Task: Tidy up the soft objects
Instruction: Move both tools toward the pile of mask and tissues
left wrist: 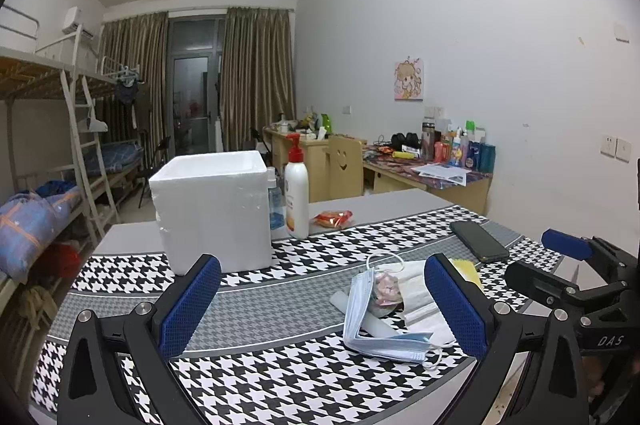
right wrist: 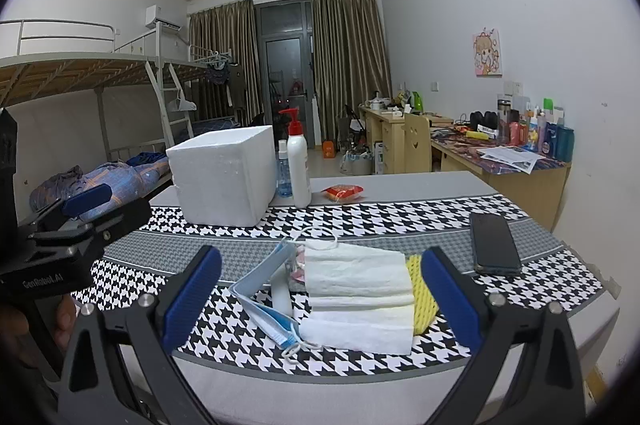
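A folded white cloth (right wrist: 358,295) lies flat between the open right tongs (right wrist: 320,299), a bent blue face mask (right wrist: 262,299) touching its left, yellow foam netting (right wrist: 420,301) right.

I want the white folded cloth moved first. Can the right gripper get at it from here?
Probably yes: the right gripper has open jaws, the white cloth lies straight ahead, nothing covering it.
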Demonstrator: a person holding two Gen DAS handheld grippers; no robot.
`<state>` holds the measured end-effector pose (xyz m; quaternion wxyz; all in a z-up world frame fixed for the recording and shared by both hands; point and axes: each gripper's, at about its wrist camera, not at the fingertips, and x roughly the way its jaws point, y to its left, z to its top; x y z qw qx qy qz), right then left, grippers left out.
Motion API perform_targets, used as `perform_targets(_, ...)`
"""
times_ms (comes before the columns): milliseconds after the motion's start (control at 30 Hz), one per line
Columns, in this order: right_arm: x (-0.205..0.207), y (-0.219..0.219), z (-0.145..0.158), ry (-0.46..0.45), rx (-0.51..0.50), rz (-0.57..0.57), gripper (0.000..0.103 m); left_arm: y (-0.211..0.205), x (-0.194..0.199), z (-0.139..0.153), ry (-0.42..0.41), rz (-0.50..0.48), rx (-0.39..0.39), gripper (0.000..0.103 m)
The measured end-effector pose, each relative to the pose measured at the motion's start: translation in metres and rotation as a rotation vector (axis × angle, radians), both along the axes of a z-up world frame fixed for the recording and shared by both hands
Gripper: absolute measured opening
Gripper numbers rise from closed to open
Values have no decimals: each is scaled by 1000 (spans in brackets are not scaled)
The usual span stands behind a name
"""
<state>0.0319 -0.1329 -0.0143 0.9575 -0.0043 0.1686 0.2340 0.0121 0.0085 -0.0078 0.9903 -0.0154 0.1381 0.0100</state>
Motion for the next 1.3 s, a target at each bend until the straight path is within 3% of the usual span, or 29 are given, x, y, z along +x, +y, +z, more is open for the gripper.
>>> perform_targets(700,0,0,3,-4,-4,-6,101,-2,12,-2,13,11,-4,102)
perform_targets(1300,28,0,-6,63,-23,-21,101,-6,46,-17,120,-14,-13,102)
